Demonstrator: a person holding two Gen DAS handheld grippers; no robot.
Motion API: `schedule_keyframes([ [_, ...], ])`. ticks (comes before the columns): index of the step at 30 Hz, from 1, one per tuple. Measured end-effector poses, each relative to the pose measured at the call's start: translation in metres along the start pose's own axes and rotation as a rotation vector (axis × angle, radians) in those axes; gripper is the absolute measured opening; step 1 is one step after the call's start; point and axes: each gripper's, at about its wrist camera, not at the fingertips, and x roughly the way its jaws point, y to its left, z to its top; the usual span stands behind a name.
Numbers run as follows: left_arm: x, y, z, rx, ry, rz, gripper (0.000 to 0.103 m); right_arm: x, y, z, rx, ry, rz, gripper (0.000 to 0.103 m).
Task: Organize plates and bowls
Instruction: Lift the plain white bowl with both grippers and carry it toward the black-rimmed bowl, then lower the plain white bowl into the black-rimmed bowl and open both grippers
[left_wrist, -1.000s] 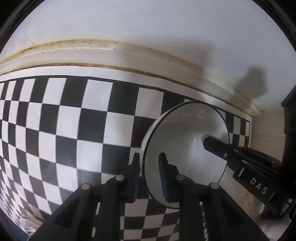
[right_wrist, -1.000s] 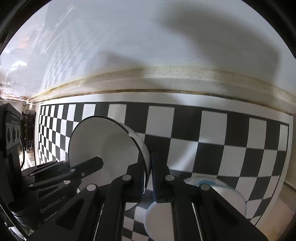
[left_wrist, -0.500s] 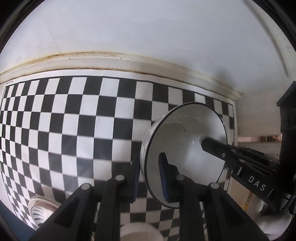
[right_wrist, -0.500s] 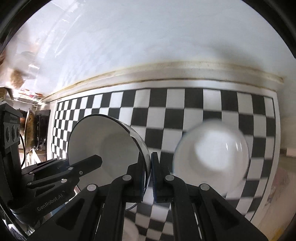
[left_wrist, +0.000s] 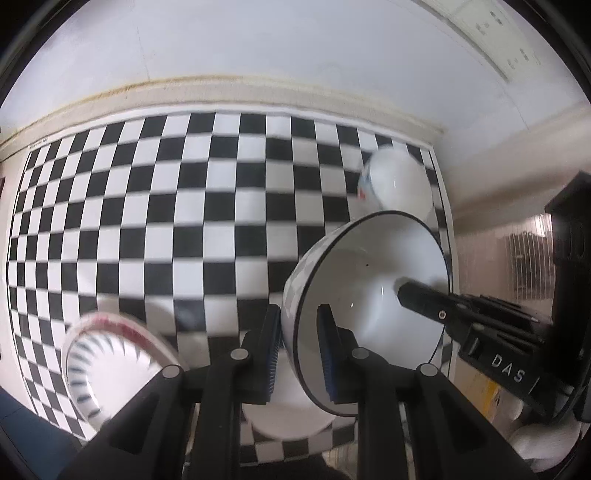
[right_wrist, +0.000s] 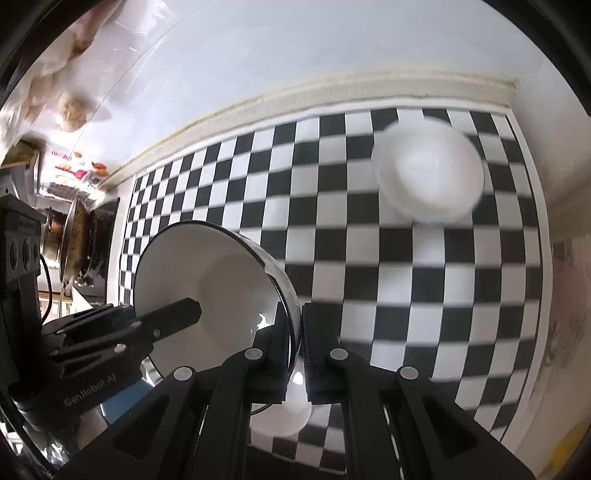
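A white bowl with a thin black rim (left_wrist: 373, 295) is held on edge above the checkered mat (left_wrist: 184, 221). My left gripper (left_wrist: 298, 350) is shut on its near rim, one pad inside and one outside. My right gripper (right_wrist: 293, 347) is shut on the opposite rim of the same bowl (right_wrist: 210, 280). A plain white bowl (left_wrist: 399, 184) sits at the mat's far right and also shows in the right wrist view (right_wrist: 428, 173). A bowl with a red rim and dark dashes (left_wrist: 110, 365) lies at the near left. Another white dish (left_wrist: 284, 413) lies under the held bowl.
The checkered mat (right_wrist: 406, 277) lies against a white wall with a cream ledge (left_wrist: 258, 88). Pans and kitchen clutter (right_wrist: 74, 236) stand beyond the mat's left end in the right wrist view. A white object (left_wrist: 546, 443) lies off the mat at the right.
Both grippers have lifted and pulled back with the black-rimmed bowl, so more of the mat shows. The far white bowl, the red-rimmed bowl and the dish below have come into view.
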Motion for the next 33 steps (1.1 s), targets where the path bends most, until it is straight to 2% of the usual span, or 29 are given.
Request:
schedule_keyframes([
  [6, 0.018, 0.014, -0.044, -0.008, 0.068, -0.004, 0.017, 0.021, 0.0, -0.054, 0.024, 0.045, -0.002, 0.008],
  [13, 0.039, 0.021, -0.065, -0.004, 0.118, 0.026, 0.017, 0.05, -0.006, -0.093, 0.047, 0.096, -0.003, 0.008],
  [27, 0.067, 0.028, -0.075, -0.01, 0.186, 0.074, 0.017, 0.078, -0.004, -0.107, 0.035, 0.17, -0.035, 0.008],
  [33, 0.075, 0.02, -0.073, 0.023, 0.2, 0.109, 0.017, 0.088, -0.003, -0.104, 0.04, 0.189, -0.059, 0.008],
])
